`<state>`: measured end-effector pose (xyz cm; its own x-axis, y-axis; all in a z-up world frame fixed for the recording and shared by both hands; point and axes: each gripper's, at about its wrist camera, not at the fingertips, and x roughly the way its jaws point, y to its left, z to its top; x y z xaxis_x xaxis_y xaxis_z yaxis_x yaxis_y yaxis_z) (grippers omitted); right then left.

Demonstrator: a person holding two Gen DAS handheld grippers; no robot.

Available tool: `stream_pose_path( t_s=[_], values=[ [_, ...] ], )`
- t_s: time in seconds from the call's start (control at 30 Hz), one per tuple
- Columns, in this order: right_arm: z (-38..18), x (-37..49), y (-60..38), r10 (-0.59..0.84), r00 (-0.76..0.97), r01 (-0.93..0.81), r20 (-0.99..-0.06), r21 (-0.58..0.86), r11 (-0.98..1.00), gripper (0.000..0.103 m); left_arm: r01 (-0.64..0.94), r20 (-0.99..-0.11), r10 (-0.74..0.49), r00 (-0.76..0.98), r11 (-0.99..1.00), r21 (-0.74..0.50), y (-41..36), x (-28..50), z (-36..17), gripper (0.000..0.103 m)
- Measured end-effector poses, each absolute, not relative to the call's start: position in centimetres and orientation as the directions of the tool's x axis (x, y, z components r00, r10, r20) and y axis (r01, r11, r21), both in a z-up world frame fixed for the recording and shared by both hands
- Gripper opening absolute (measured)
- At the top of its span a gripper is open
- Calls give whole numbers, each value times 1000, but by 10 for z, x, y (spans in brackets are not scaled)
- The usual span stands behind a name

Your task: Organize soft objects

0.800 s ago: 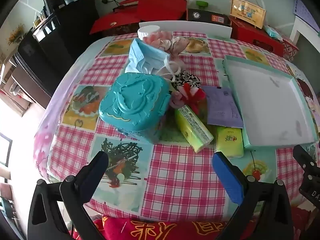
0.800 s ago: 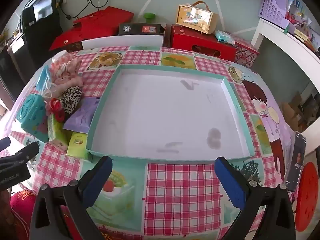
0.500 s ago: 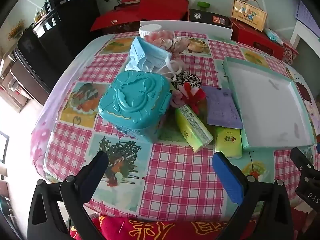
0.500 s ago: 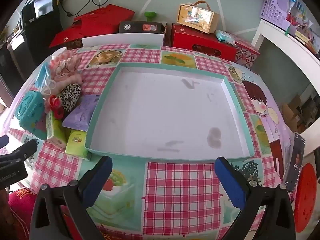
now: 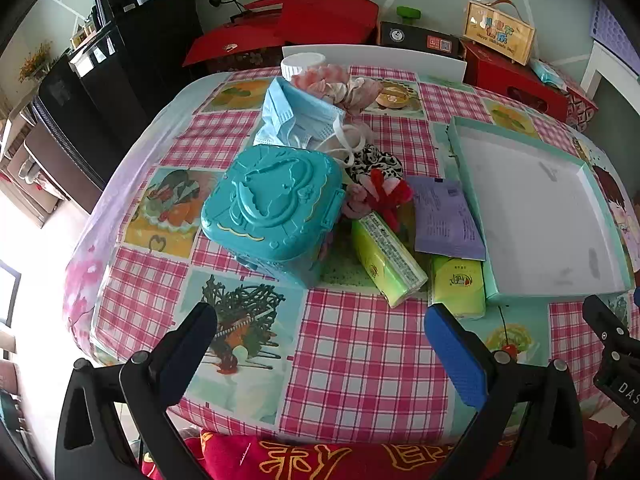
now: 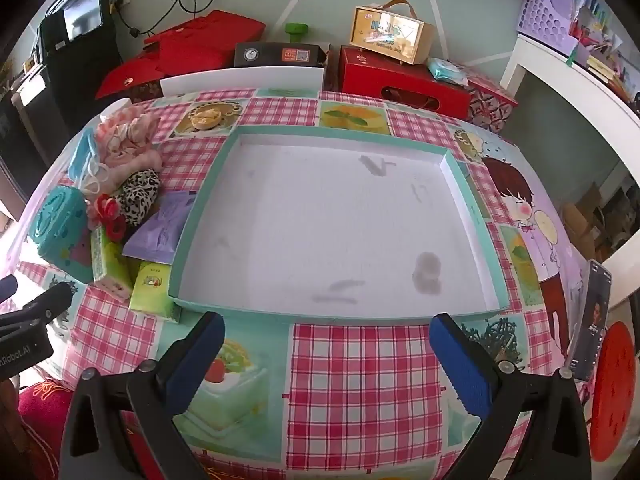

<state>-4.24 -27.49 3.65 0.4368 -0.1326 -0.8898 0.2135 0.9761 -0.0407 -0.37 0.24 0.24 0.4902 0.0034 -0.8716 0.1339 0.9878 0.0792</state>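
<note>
Pink-checked cloth (image 5: 352, 344) lies under both my claws. My left claw (image 5: 320, 334) hangs with its jaws wide apart and holding nothing, near the table's front edge, short of the heap of soft things: two green tissue packs (image 5: 386, 262), a purple pack (image 5: 444, 218), a red scrunchie (image 5: 386, 194), a spotted one (image 5: 374, 162) and a blue mask (image 5: 298, 120), all crowded beside a teal case (image 5: 272, 208). My right claw (image 6: 326, 340) is likewise spread and bare, before the tray (image 6: 474, 208), which sits just right of the heap.
</note>
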Motion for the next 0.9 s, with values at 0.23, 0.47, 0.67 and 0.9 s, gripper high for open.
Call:
stream_pose_path(
  t_s=[0.23, 0.47, 0.67, 0.9],
  values=[
    [37, -43, -276, -132, 437, 214, -890, -40, 976, 103, 136, -870, 5, 493, 987, 83, 2, -4, 3, 103],
    [37, -43, -276, -132, 437, 213, -890, -40, 976, 103, 136, -869, 7, 495, 987, 86, 2, -4, 3, 103],
    [37, -43, -276, -132, 438, 213, -889, -40, 976, 103, 136, -869, 8, 494, 987, 86, 3, -4, 2, 103],
    [37, -44, -276, -132, 438, 213, -889, -40, 976, 103, 135, -869, 9, 494, 987, 87, 3, -4, 2, 103]
  ],
)
